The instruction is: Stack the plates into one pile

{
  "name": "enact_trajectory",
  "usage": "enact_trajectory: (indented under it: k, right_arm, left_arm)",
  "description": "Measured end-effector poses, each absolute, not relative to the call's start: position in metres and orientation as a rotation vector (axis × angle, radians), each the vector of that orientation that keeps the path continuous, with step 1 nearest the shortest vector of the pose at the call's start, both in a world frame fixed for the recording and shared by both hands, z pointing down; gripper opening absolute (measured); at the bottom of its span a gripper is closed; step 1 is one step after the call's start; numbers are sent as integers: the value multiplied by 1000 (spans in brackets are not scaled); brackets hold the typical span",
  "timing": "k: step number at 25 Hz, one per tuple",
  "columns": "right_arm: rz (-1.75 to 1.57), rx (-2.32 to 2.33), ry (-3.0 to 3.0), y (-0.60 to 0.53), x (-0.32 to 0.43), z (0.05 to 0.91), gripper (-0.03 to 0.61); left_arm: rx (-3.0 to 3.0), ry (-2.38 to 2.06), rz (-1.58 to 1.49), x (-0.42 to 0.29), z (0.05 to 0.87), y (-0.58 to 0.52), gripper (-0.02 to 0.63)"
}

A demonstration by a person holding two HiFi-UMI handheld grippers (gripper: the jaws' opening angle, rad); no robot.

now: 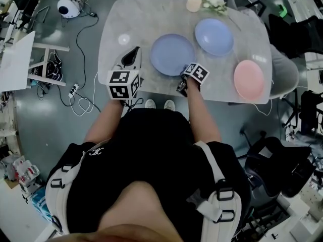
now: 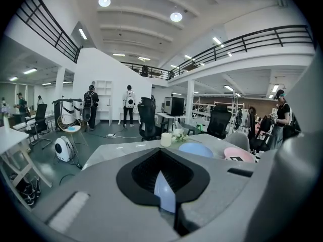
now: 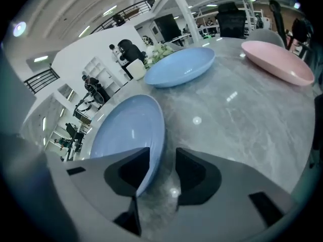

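Observation:
Three plates lie apart on the grey marble table (image 1: pixel 126 19): a blue plate (image 1: pixel 172 54) near the front, a paler blue plate (image 1: pixel 214 36) behind it, and a pink plate (image 1: pixel 249 79) at the right. My right gripper (image 1: pixel 184 77) sits at the front rim of the blue plate (image 3: pixel 128 135). Its jaws (image 3: pixel 161 158) stand open with that rim between them and no pad pressing on it. My left gripper (image 1: pixel 130 59) hovers left of the same plate, its jaws (image 2: pixel 164 158) shut on nothing. The paler plate (image 3: pixel 181 67) and the pink plate (image 3: pixel 277 62) lie beyond.
A cream candle (image 1: pixel 194 3) and a small bunch of flowers (image 1: pixel 214 2) stand at the table's far edge. A small white disc (image 1: pixel 124 39) lies at the left. A grey chair (image 1: pixel 283 74) stands at the table's right end, and cables trail on the floor at the left.

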State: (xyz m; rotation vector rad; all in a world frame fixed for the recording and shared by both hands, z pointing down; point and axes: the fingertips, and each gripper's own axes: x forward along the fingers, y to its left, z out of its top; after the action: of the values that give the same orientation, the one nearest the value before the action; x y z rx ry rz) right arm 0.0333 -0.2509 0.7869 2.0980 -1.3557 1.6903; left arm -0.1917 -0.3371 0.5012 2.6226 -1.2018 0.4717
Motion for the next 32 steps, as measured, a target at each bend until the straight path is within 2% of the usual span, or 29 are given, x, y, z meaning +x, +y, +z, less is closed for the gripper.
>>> enact_trajectory:
  k: [4, 6, 7, 22, 32]
  right_arm:
    - [1846, 2088, -1225, -248, 32, 790, 130]
    - [1955, 2084, -1184, -250, 29, 789, 32]
    - [1999, 2090, -1170, -250, 28, 787, 28]
    - [2151, 2274, -1339, -265, 41, 702, 32]
    - [2107, 2578, -1276, -218, 103, 661, 32]
  left_arm:
    - [2609, -1212, 479, -200, 503, -341, 5]
    - [2609, -1215, 478, -202, 503, -342, 3]
    - [2610, -1216, 477, -203, 503, -343, 4]
    - [2650, -1129, 435, -190, 499, -352, 5]
    - [2736, -928, 438, -133, 497, -342, 5]
